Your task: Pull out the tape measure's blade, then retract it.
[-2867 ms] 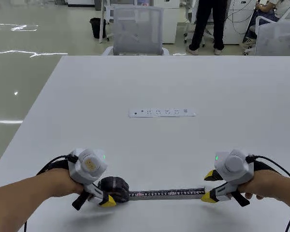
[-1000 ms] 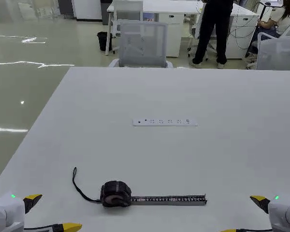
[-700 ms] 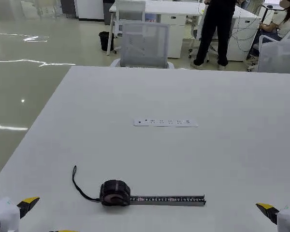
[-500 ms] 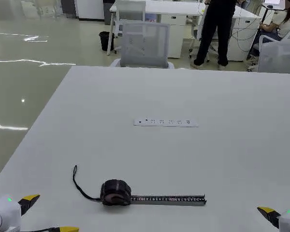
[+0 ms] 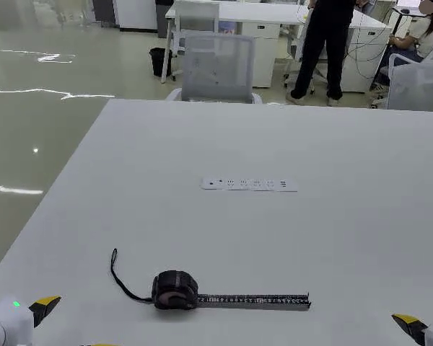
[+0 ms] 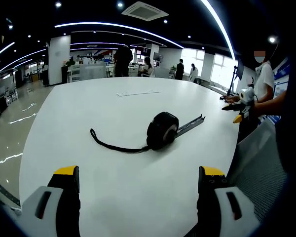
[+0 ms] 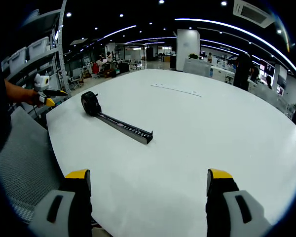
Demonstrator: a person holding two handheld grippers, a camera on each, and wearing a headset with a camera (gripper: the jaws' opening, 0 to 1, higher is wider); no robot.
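So the left gripper [image 6: 138, 174] sits low at the near left, the right gripper [image 7: 150, 175] at the near right, well apart, both with jaws spread wide (yellow tips forward).

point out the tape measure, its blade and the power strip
tape measure [image 5: 175, 290]: head view, middle of the black case
blade [image 5: 256, 301]: head view, midway along the pulled-out length
power strip [image 5: 249, 184]: head view, centre of its white top
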